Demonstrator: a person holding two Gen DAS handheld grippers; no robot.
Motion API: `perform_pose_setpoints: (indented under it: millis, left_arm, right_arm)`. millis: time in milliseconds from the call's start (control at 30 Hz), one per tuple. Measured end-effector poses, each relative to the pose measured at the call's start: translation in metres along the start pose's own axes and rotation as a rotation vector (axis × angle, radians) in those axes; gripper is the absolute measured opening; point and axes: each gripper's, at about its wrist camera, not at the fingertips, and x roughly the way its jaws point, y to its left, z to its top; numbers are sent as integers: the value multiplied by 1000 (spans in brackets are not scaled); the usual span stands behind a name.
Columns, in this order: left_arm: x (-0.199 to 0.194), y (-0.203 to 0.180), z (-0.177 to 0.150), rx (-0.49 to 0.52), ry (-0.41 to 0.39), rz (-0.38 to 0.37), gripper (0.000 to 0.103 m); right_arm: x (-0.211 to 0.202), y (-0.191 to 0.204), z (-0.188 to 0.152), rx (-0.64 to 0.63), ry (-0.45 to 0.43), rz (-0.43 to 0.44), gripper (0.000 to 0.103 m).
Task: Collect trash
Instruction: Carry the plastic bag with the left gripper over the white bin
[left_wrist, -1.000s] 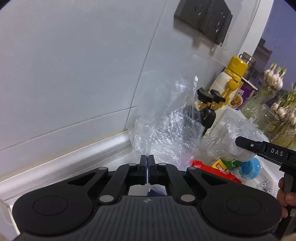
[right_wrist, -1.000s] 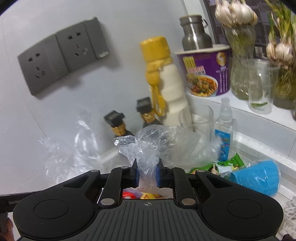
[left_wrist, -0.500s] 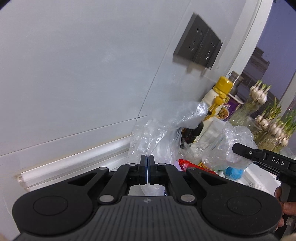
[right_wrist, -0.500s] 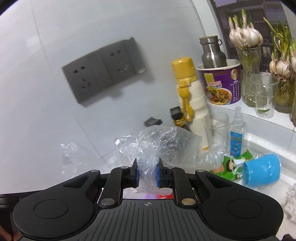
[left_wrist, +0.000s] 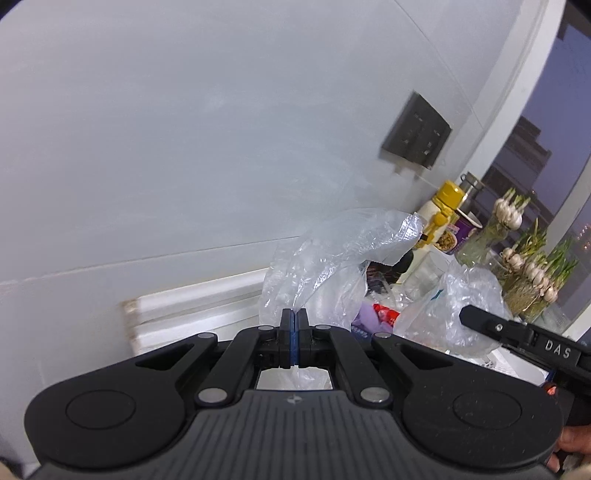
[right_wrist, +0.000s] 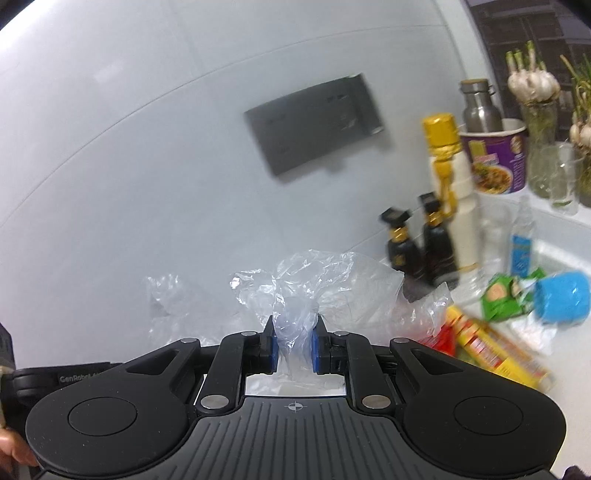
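A clear plastic bag (left_wrist: 332, 258) is held between both grippers above the counter. My left gripper (left_wrist: 294, 325) is shut on one thin edge of the bag. My right gripper (right_wrist: 294, 332) is shut on a bunched edge of the same bag (right_wrist: 332, 280); it also shows in the left wrist view (left_wrist: 476, 317). Red and purple wrappers (left_wrist: 376, 314) show inside the bag's mouth. On the counter lie a yellow-red packet (right_wrist: 491, 343), a green wrapper (right_wrist: 506, 291) and a blue cup (right_wrist: 561, 297) on its side.
A grey tiled wall with a dark socket plate (right_wrist: 314, 122) is close ahead. Two small dark bottles (right_wrist: 417, 243), a yellow-capped white bottle (right_wrist: 450, 177), a purple noodle cup (right_wrist: 495, 158), a steel flask (right_wrist: 480, 103), glasses and garlic jars (left_wrist: 528, 273) stand at the right.
Both grippers have risen and pulled back from the wall with the bag; the socket plate and bottles now look lower and farther. The right view is blurred by motion.
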Motion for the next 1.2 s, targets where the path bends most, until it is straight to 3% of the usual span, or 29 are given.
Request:
perform_pose_setpoints:
  millis: [400,633,900,1200]
  left_arm:
    - [-65,50,-29,-142,-46,46,0]
    - [-80,80,-48,-237,-49,104,0]
    - [-68,116,-79,-310,4,163,0]
    - [-22,157,-124,-371,135,239,0]
  right_arm:
    - [-3,73,-55,-23,103,157,15]
    - [7,116,-91,-61,198,236,15]
    - [27,159,-139,-124,335,262,15]
    - [80,190,-206,-189,561,181,15]
